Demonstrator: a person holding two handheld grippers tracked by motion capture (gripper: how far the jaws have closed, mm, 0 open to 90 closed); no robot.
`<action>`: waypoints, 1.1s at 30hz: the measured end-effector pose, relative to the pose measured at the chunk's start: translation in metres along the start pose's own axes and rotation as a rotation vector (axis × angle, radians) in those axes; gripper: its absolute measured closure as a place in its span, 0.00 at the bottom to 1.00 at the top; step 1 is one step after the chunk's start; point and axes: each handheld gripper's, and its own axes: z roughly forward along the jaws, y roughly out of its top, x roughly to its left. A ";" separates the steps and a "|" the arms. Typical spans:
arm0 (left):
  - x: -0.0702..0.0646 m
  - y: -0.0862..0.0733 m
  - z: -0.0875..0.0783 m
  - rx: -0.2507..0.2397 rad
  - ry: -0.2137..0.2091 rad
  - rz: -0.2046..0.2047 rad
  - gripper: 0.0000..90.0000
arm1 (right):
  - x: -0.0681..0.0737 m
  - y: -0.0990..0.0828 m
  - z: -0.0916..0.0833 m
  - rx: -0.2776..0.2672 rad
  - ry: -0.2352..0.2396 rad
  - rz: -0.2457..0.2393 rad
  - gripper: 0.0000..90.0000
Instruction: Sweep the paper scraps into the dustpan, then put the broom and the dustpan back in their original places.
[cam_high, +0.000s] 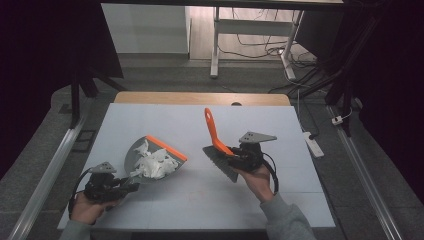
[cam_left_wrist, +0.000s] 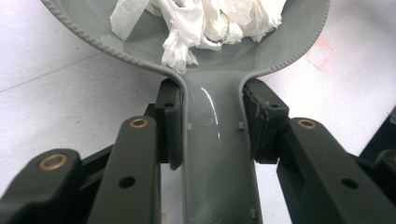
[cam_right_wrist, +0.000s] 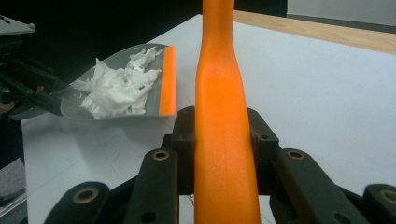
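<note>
The left gripper (cam_high: 131, 188) clamps the handle of a grey plastic dustpan with an orange lip (cam_high: 155, 159), which extends ahead of its jaws on the white table (cam_high: 165, 210) and holds crumpled white tissue (cam_high: 152, 165). The right gripper (cam_high: 231, 159) clamps the handle of an orange hand brush with dark bristles (cam_high: 216, 137), raised beside the dustpan.

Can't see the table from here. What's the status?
Left claw shut on dustpan, tissue inside. Right claw shut on brush. Nothing between them.
</note>
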 end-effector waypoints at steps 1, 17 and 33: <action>0.000 0.000 0.000 -0.002 0.000 -0.005 0.69 | -0.001 -0.001 -0.002 -0.003 0.002 -0.003 0.77; -0.002 0.001 0.000 -0.072 0.083 -0.112 0.69 | -0.027 -0.022 -0.033 0.027 -0.006 0.053 0.77; -0.014 -0.001 0.020 -0.077 0.218 -0.234 0.69 | -0.049 -0.046 -0.057 0.089 -0.022 0.106 0.77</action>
